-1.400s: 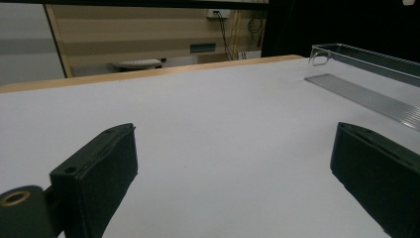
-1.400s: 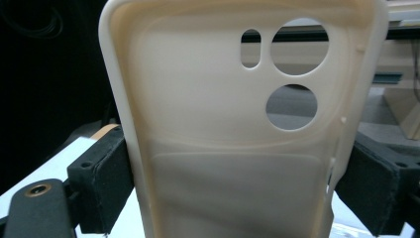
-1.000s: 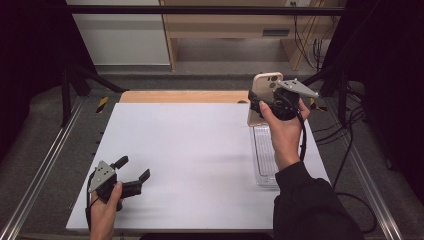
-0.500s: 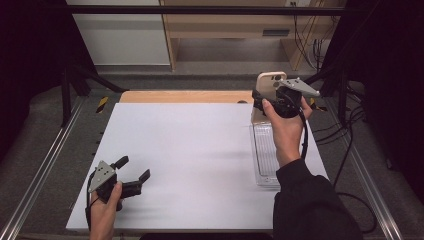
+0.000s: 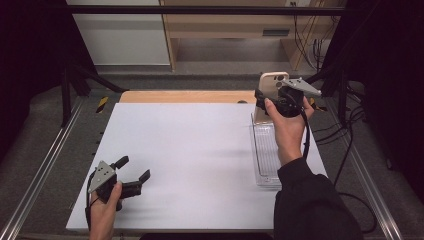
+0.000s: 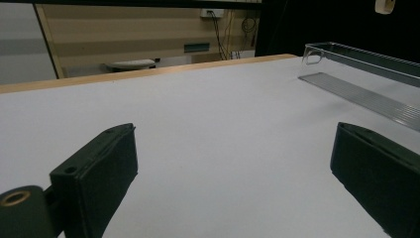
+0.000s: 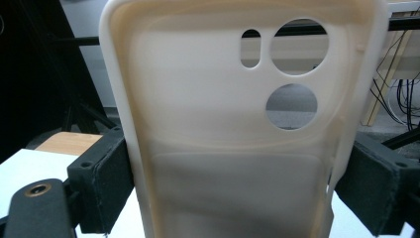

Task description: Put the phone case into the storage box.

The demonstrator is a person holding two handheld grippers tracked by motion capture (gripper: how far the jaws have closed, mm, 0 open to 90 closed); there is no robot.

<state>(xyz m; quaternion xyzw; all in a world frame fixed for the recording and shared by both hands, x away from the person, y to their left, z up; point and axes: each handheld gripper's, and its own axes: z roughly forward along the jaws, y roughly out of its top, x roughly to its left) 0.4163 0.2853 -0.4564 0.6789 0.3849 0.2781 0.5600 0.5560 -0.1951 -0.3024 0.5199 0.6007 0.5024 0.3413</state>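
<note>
One phone case (image 7: pixel 237 139) | right claw (image 5: pixel 274 98) edged left, still clamped | left claw (image 5: pixel 131 176) unmoved

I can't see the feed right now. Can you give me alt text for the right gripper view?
A cream phone case stands upright, clamped at its two side edges between the right gripper's black fingers. Its hollow inner side faces the camera, with three camera cut-outs near the top. Behind it are a corner of the white table and a dim room.
</note>
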